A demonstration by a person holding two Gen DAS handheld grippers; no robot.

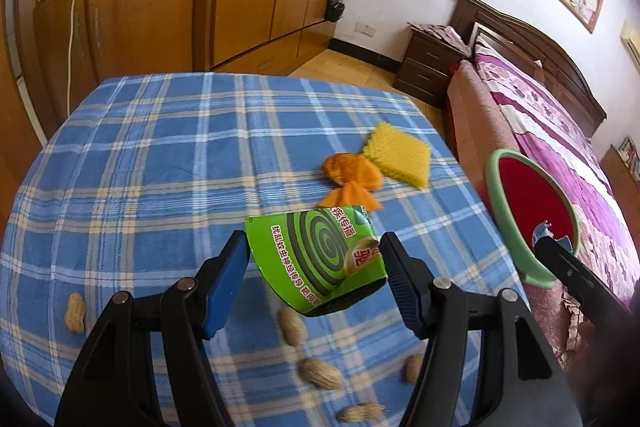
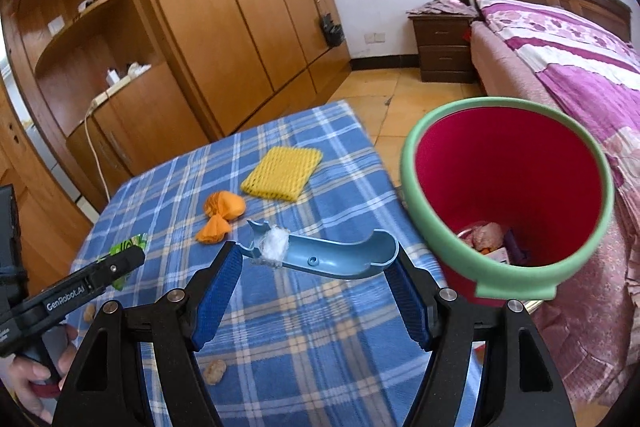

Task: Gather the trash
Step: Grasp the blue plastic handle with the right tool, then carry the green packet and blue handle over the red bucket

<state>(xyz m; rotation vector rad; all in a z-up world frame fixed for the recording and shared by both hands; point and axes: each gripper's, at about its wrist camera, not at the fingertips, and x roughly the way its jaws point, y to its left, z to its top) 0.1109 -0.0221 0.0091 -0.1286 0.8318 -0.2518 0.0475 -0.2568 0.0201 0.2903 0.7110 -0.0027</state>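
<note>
While both grippers were raised above a table (image 1: pixel 132 147) covered in a blue plaid cloth, each held one piece of trash. The left gripper (image 1: pixel 314 279) was clamped across a torn green mosquito-coil box (image 1: pixel 316 255), its blue pads pressing the two sides of the card and holding it clear of the cloth. The right gripper (image 2: pixel 318 287) gripped a curved blue plastic piece (image 2: pixel 340 259) end to end, with a small white fluffy wad (image 2: pixel 274 241) sitting in its hollow. Just to the right of that piece stood a red bin with a green rim (image 2: pixel 436 251), placed at the table's edge beside a bed with a pink floral cover (image 2: pixel 580 67); some scraps lay at the bin's bottom. On the cloth beyond the grippers lay a yellow foam net sleeve (image 1: pixel 400 157) and, touching it in the left view, an orange crumpled wrapper (image 1: pixel 352 179). Several peanuts (image 1: pixel 292 325) in their shells were scattered on the near part of the cloth. A person's hand (image 2: pixel 28 375) held the left gripper's handle at the lower left of the right view. Wooden wardrobes (image 2: pixel 240 7) lined the far wall.
</note>
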